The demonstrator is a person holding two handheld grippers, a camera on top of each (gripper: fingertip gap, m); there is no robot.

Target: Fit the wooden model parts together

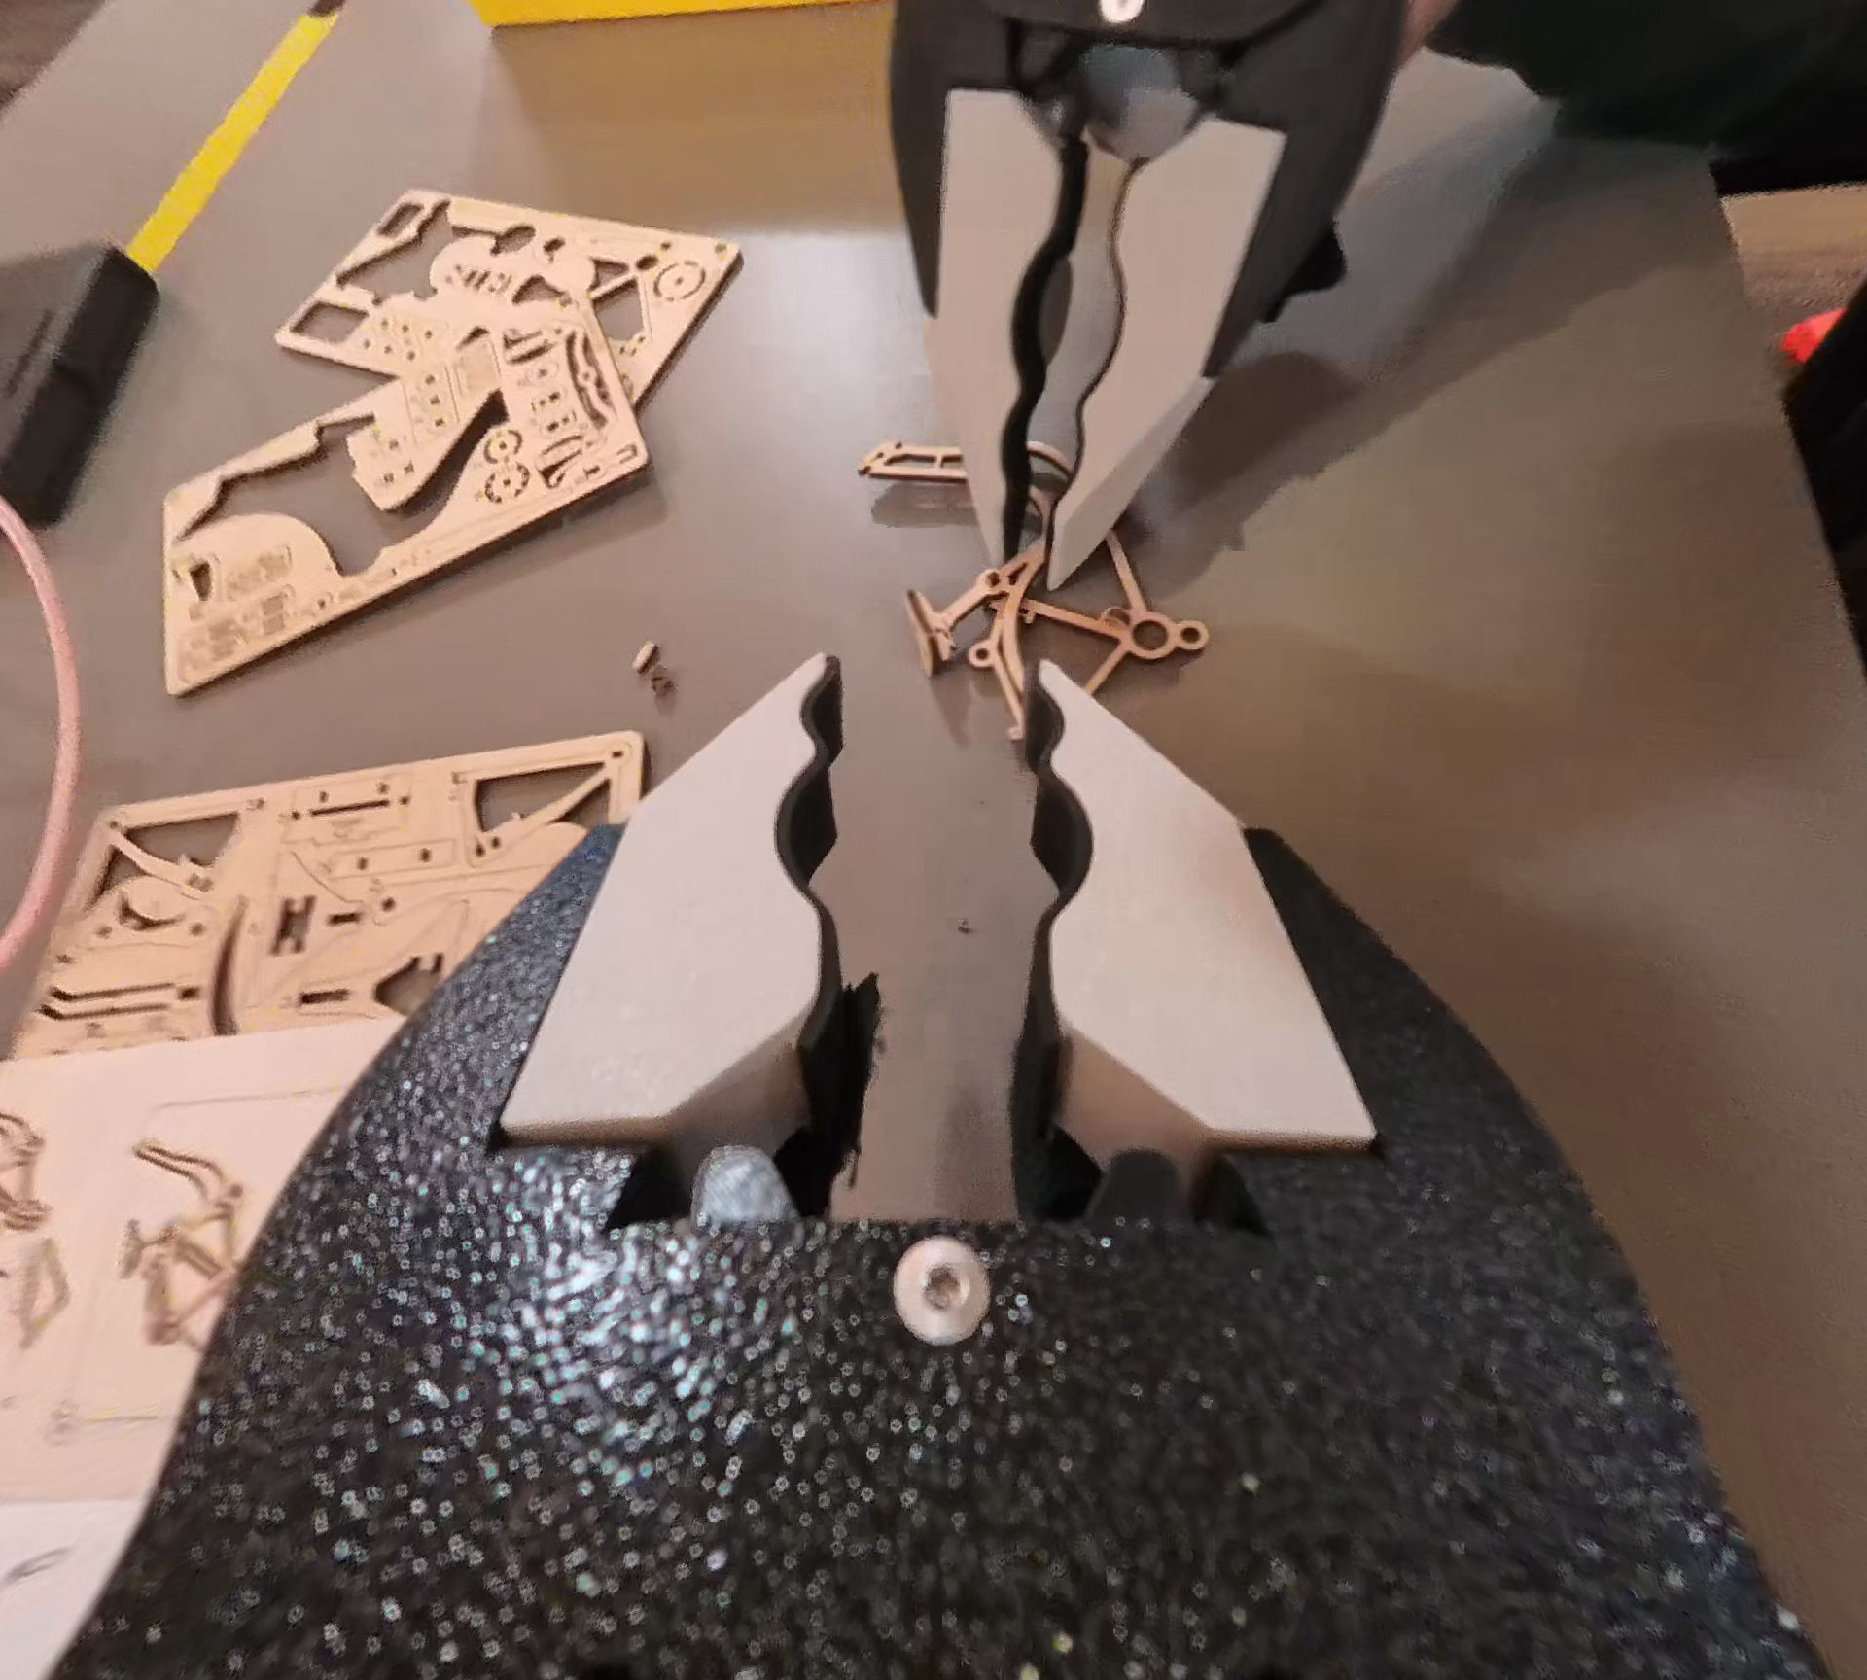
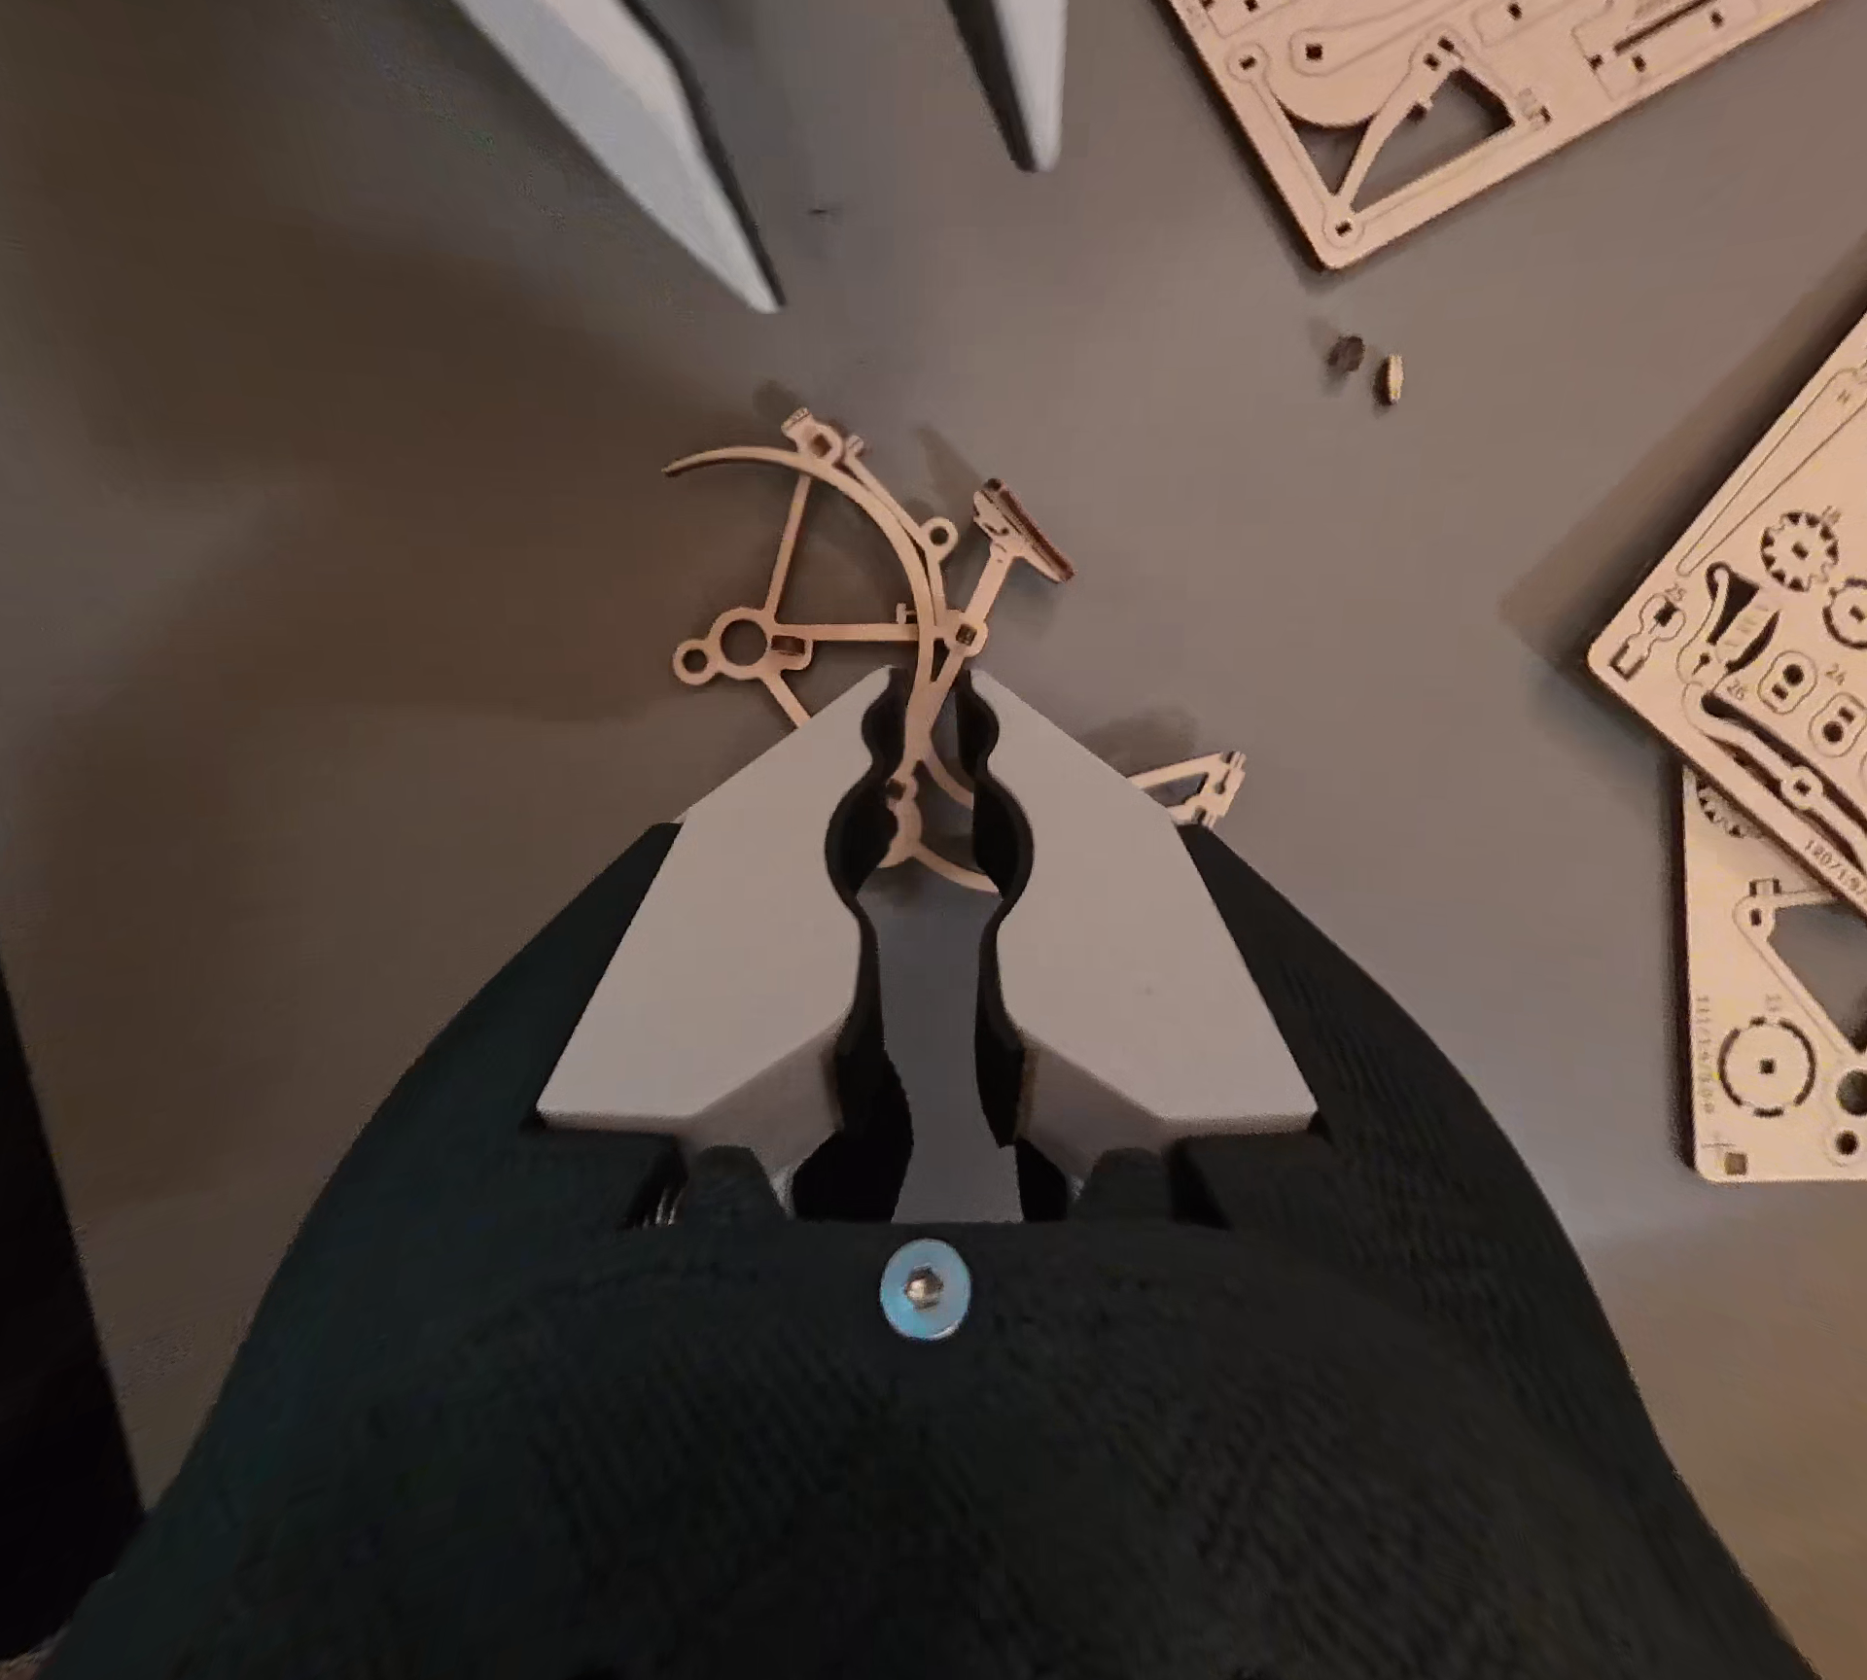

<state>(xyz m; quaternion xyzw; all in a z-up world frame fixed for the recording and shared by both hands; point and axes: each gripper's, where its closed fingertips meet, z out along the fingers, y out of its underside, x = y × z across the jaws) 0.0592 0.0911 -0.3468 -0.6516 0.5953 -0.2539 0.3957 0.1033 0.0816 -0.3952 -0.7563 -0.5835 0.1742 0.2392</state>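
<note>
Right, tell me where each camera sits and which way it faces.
Left wrist view: on the left gripper, low, looking along the table at the right gripper opposite; a sleeve behind.
Right wrist view: on the right gripper, looking steeply down at the wooden frame piece between its fingers.
Shared: frame piece, both grippers, wooden sheets.

— How does the left claw (image 1: 935, 702) stand?
— Low and level, its grey fingers (image 1: 707, 904) spread wide with nothing between them.
— And the right claw (image 2: 935, 687)?
— It points steeply down from above, opposite the left one. Its jaws are drawn nearly together, the tips (image 2: 1051, 773) pinching a thin curved wooden piece (image 2: 924, 621).
— Do the two claws touch?
— No, they are near but apart.
</note>
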